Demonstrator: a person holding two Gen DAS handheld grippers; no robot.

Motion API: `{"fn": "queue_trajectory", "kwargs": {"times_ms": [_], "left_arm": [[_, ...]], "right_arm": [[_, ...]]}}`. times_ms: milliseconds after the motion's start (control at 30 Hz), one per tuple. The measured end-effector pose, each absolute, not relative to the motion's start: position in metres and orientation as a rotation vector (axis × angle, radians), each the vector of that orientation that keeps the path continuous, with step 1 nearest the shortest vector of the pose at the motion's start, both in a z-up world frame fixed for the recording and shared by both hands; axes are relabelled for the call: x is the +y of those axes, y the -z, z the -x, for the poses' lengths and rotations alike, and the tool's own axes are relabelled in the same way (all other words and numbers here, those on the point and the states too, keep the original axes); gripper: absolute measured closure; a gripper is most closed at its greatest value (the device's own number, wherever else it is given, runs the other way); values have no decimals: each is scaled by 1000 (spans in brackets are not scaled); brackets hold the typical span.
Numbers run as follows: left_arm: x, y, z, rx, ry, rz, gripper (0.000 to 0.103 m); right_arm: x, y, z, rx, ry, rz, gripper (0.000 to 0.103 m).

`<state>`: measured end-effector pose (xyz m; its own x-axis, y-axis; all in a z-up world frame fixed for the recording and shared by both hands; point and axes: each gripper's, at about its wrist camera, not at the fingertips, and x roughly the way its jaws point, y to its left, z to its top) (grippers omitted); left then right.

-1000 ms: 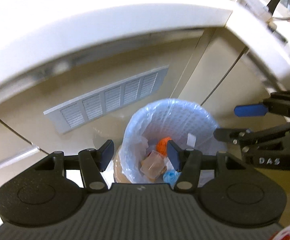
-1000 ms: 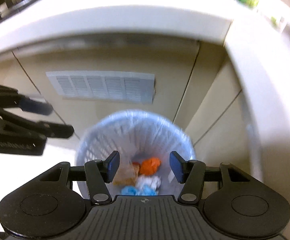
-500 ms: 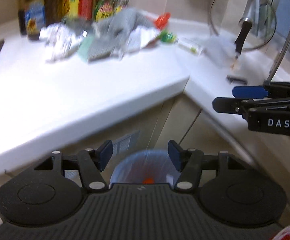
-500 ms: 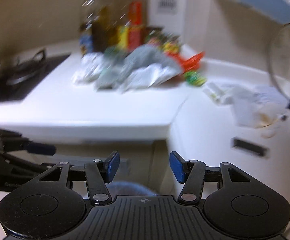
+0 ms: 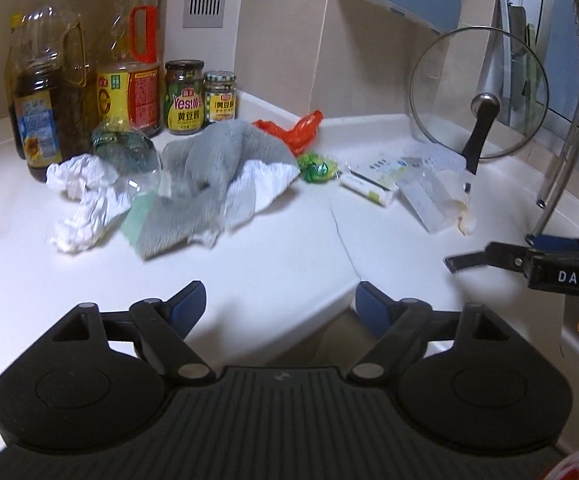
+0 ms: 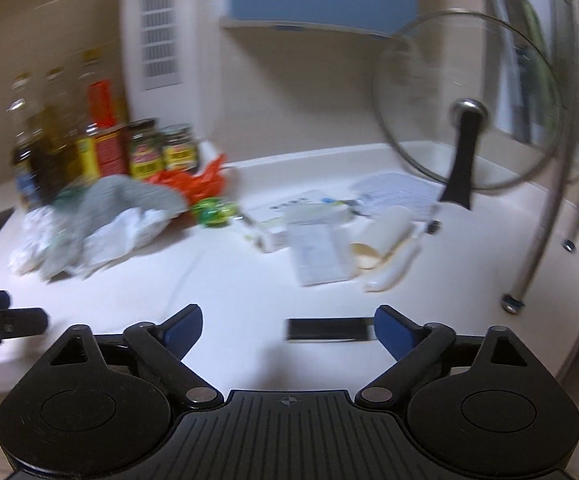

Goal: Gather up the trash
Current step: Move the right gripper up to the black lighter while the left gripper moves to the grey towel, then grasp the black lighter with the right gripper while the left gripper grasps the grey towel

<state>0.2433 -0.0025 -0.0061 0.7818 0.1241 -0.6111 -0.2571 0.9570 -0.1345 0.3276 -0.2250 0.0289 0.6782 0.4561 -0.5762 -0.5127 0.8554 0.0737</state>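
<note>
Hovering over the tabletop's (image 5: 273, 264) near edge, the left hand-held gripper (image 5: 280, 300) and the right hand-held gripper (image 6: 288, 322) have both just spread their jaws wide, nothing between them. A good next pick probably means dropping straight onto one piece. The crumpled white paper (image 5: 79, 200) lies toward the back left corner, without any clear long axis. The small carton (image 5: 367, 190) lies flat mid-tabletop, its long axis slanting from back left to front right.

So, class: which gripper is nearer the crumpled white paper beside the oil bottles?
Left. The left gripper is open over the counter edge, facing the crumpled white paper; the right gripper, also open, is farther along, toward the glass lid.
</note>
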Motion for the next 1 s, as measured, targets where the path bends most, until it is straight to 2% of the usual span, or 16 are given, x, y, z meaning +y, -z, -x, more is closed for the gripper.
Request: {"fn": "queue_trajectory", "kwargs": {"times_ms": [267,667,933,967,1000], "left_arm": [[5,10,-271,652,-237,222,13],[18,13,-294,660,-277,222,13],[25,17,-304,667,-296,211,12],[25,17,-305,667,-299,208,12],[26,18,-306,668,-302,203,12]], "right_arm": [[-235,-17,-363,684,-483,27,5],[-220,22,-397,769,-489,98,4],[-226,24,-400,778,-501,81,4],[-226,25,-400,776,-502,80,5],[-226,24,-400,775,-503,80,9]]}}
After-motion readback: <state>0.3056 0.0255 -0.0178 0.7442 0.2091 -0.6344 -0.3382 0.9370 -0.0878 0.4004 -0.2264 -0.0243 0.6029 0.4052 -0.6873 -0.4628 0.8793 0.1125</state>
